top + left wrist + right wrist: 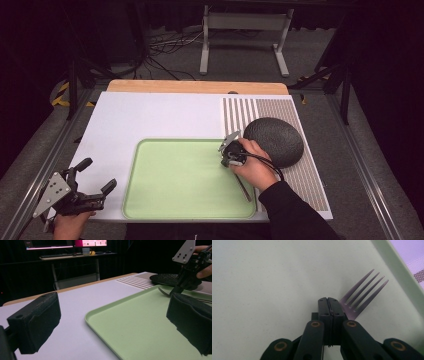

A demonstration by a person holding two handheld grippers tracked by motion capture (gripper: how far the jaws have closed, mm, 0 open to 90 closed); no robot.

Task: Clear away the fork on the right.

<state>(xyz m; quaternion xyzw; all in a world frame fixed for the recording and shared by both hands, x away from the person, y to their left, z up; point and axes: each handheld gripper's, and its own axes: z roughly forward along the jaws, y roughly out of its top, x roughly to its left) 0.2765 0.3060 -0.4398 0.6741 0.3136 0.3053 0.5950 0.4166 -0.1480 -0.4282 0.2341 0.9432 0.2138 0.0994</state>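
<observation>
A metal fork (364, 292) lies in the right part of a pale green tray (175, 180). Its handle (245, 190) points toward the tray's near right corner. My right gripper (231, 150) reaches down to the fork's neck and is shut on it, so the tines stick out past the jaw tips (329, 301). In the left gripper view the fork's tines (163, 291) rest on the tray (140, 322) beneath that right gripper (176, 290). My left gripper (99, 174) is open over the table's near left corner and holds nothing (113, 322).
A dark grey, round, textured dome (274, 141) sits on a striped mat (240, 112) just right of the tray, close behind the right hand. A white board (150, 115) covers the table. A metal stand (245, 22) is on the floor beyond.
</observation>
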